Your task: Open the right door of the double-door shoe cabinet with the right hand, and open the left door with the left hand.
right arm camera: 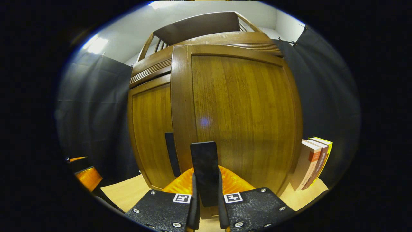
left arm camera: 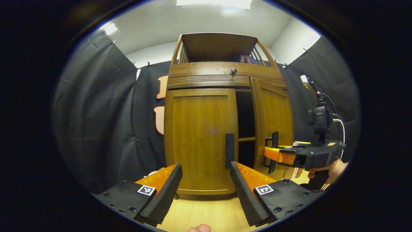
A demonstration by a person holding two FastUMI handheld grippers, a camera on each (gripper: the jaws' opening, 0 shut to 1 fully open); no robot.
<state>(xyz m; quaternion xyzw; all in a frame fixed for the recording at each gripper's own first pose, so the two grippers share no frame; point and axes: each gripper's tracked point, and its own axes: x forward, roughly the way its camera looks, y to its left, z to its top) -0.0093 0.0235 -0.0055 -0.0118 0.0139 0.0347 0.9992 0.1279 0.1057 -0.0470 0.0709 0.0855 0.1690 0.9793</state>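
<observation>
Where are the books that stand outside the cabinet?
In the right gripper view, the books stand upright on the wooden floor at the right, just beside the right door, against the dark curtain.

Books (right arm camera: pixel 313 162) right of the cabinet (right arm camera: pixel 225 106), seemingly against it, on the floor (right arm camera: pixel 128 193).

Left tongs (left arm camera: pixel 206 180) agape (right tongs (right arm camera: pixel 206 206) clamped)

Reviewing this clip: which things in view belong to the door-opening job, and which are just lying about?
Job:
right door, ajar
right door handle, clamped by right gripper
left door, shut
left door handle
left gripper, open

Lying about:
books standing beside the cabinet
books on the top shelf
</observation>
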